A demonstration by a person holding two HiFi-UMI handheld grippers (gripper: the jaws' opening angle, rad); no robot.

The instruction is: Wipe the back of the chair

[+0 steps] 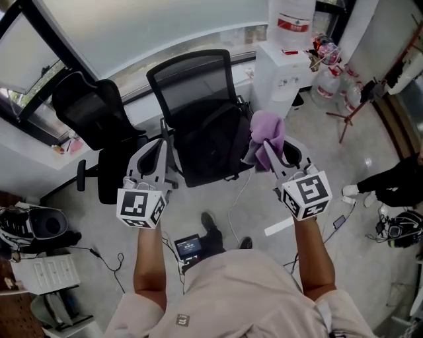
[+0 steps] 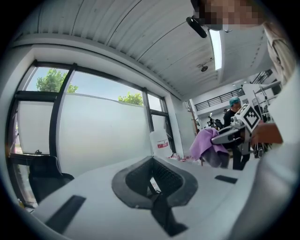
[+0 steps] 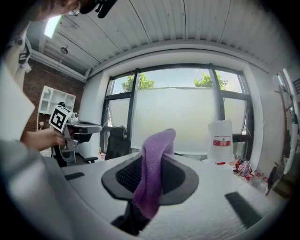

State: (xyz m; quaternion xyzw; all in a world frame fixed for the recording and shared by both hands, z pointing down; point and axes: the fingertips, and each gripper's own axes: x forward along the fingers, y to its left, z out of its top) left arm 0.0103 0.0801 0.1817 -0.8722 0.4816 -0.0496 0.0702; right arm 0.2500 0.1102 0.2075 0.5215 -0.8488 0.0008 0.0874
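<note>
**Entry: office chair, purple cloth and two hand-held grippers**

1. Chair (image 1: 195, 89). We list a black office chair with a mesh backrest. It stands on the grey floor (image 1: 370, 152) just ahead of the person, before the long window wall (image 1: 165, 20). Its seat faces the person, so the backrest is on the far side.

2. Purple cloth (image 1: 268, 132). We find it pinched in the right gripper (image 1: 279, 153). In the right gripper view the jaws are clenched on a fold of it: one end stands up above the jaws and the rest hangs down in front of them. In the head view the cloth shows by the seat's right edge, lower in the picture than the backrest and apart from it.

3. Left gripper (image 1: 149, 157). It is held level with the right one, over the seat's left edge. In the left gripper view its dark pads are pressed together with nothing between them.

4. Second chair (image 1: 92, 109). We note this other black chair just to the left of the first.

5. Water dispenser (image 1: 283, 69). The white dispenser stands to the right of the chair and carries a large bottle (image 1: 291, 16) with a red label.
</note>
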